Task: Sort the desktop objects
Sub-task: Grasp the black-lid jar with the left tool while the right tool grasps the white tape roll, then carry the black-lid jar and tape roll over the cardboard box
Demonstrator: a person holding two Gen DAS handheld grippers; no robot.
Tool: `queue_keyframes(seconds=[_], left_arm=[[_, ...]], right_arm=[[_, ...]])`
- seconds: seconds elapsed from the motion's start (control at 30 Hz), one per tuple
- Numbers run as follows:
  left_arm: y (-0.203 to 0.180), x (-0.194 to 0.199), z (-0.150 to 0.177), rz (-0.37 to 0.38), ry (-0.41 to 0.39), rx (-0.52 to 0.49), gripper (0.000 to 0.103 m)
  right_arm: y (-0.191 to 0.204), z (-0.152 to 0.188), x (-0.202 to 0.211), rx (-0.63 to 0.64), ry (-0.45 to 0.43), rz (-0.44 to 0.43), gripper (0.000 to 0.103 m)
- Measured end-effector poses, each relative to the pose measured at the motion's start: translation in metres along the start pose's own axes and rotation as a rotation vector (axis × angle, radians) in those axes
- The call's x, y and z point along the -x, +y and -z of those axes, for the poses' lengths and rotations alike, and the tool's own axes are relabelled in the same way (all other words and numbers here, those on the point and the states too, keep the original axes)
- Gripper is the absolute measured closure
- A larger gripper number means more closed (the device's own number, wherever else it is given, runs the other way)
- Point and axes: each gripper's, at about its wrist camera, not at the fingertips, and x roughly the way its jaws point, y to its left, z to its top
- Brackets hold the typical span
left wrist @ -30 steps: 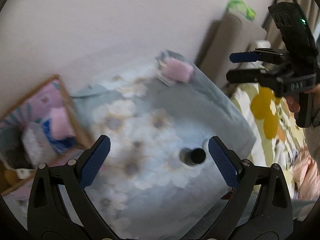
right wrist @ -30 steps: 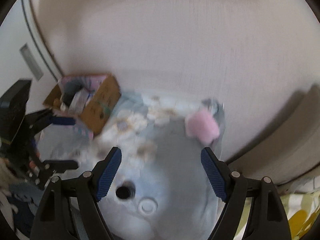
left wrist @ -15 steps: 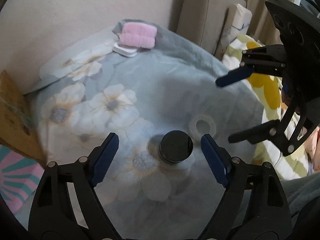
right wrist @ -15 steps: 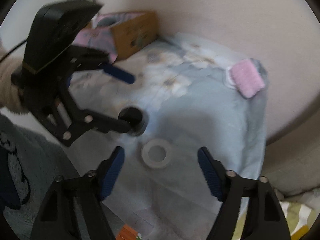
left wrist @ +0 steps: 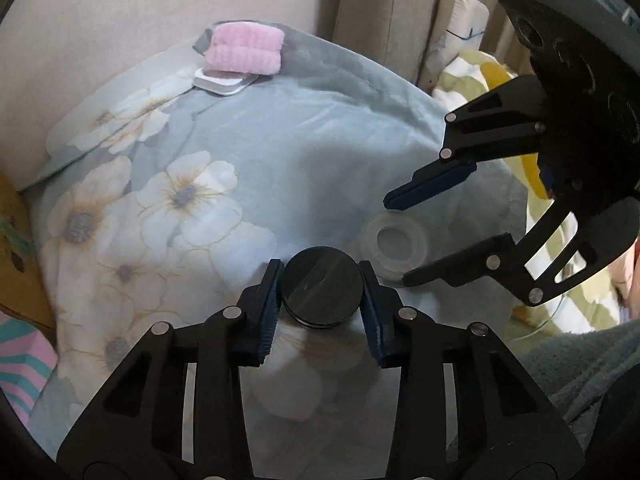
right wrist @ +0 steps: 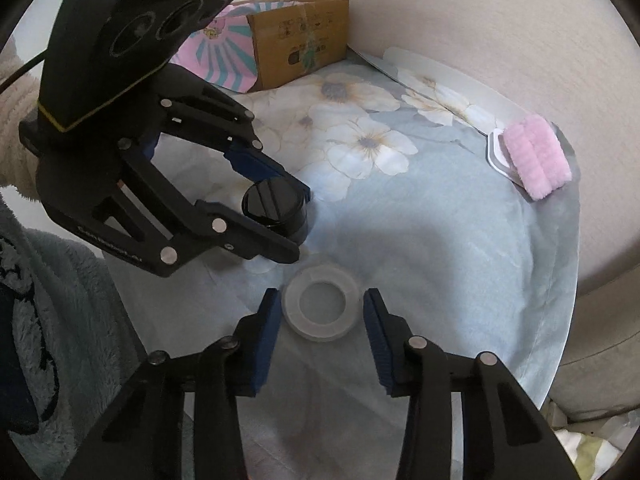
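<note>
Pick-up step, both sides at once: left tongs (left wrist: 320, 300) closing, pads against black-capped jar (left wrist: 321, 291) on floral-cloth surface (left wrist: 280, 140); right tongs (right wrist: 320, 322) closing around translucent ring (right wrist: 320, 307) just beside, slight gaps remaining; next likely needs firm grip, then lift toward cardboard box (right wrist: 298, 50).

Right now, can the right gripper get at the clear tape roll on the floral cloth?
Probably yes: the right gripper is closing around the clear tape roll, with nothing between. The left gripper, on the black jar, stands clear.
</note>
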Motion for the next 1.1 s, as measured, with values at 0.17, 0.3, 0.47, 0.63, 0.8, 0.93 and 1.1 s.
queue_keyframes(seconds=[0.17, 0.3, 0.47, 0.63, 0.8, 0.93, 1.1], left_arm=[[0.004, 0.009, 0.002, 0.003, -0.005, 0.004, 0.070], [0.014, 0.037, -0.006, -0.004, -0.025, 0.050, 0.070], [0.036, 0.088, -0.024, -0.051, -0.066, 0.126, 0.070], [0.074, 0.147, -0.036, -0.113, -0.115, 0.215, 0.070], [0.119, 0.192, -0.033, -0.226, -0.132, 0.281, 0.070], [0.160, 0.221, -0.020, -0.291, -0.146, 0.361, 0.070], [0.205, 0.243, -0.001, -0.352, -0.133, 0.444, 0.070]], right_arm=[[0.004, -0.006, 0.007, -0.003, -0.013, 0.006, 0.064], [0.002, -0.020, 0.022, -0.032, -0.019, 0.029, 0.064], [-0.002, -0.056, 0.053, -0.067, -0.043, 0.043, 0.064], [-0.005, -0.109, 0.078, -0.071, -0.090, 0.036, 0.064], [-0.010, -0.171, 0.082, -0.092, -0.137, -0.001, 0.064], [0.000, -0.224, 0.070, -0.061, -0.144, -0.008, 0.064], [0.020, -0.279, 0.047, -0.024, -0.126, -0.052, 0.064]])
